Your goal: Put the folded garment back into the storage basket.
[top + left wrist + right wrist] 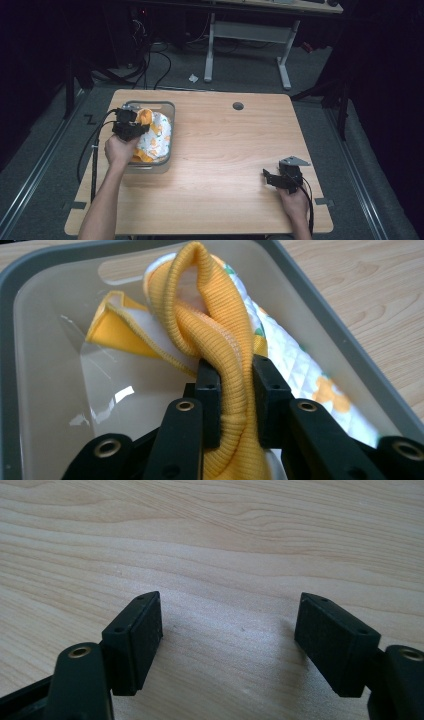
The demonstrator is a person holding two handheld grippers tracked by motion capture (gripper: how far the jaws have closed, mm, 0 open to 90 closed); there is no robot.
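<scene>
Two jaws of our left gripper pinch the yellow ribbed cuff of a soft, light garment in the clear bin; our right gripper gapes empty.

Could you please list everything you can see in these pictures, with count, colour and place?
table: one, light wood, centre of the high view.
bin: one, grey-rimmed translucent, left part of the table.
garment: one, white quilted with orange print and yellow ribbed trim, lying in the bin.
cable hole: one, dark, far side of the tabletop.
desk frame: one, white, on the floor beyond the table.
scrap: one, white, on the floor near that frame.
left tool: one, black, over the bin, shut on the garment's yellow trim.
right tool: one, black, open above bare wood at the table's near right.
</scene>
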